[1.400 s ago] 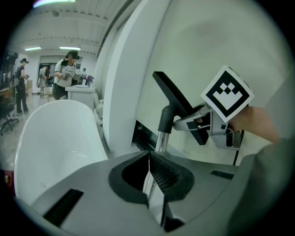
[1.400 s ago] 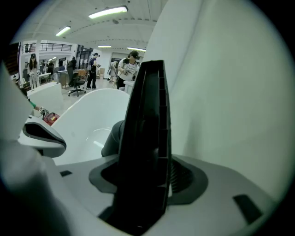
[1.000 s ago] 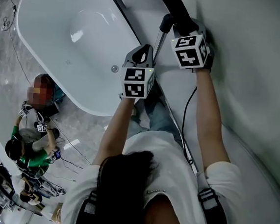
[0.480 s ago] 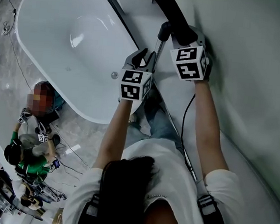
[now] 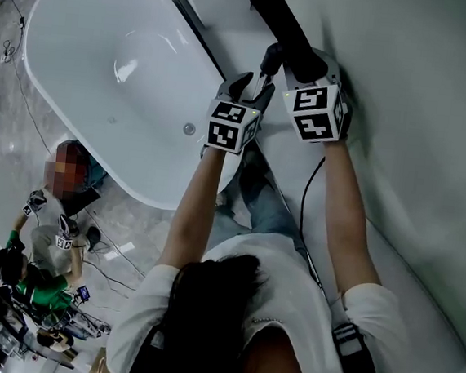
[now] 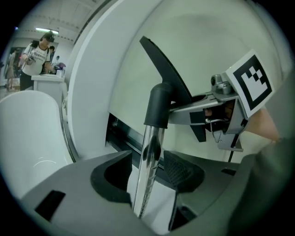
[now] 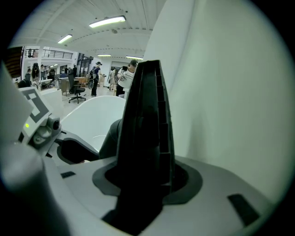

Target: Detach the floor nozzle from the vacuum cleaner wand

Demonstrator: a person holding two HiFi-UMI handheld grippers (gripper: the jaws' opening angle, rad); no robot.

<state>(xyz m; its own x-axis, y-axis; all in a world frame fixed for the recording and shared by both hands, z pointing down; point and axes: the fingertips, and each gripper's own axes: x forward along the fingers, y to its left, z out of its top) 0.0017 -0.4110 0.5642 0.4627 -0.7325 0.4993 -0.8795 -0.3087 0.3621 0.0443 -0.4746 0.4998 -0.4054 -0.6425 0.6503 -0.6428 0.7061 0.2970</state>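
The black floor nozzle leans against the white wall and joins the chrome wand through a black collar. My left gripper straddles the wand just below the collar. Its jaws are opening, and the tube stands between the pads with a gap on the right side. My right gripper is shut on the nozzle, whose dark body fills the space between its jaws. In the left gripper view the right gripper reaches in from the right.
A white bathtub lies to the left of the wand. A white curved wall rises on the right. A dark track runs along its base. A black cable hangs under my right arm. A person crouches at lower left.
My left gripper has shifted up and right along the wand toward the collar, and its jaws have spread apart round the tube. The right gripper has kept its hold on the nozzle.
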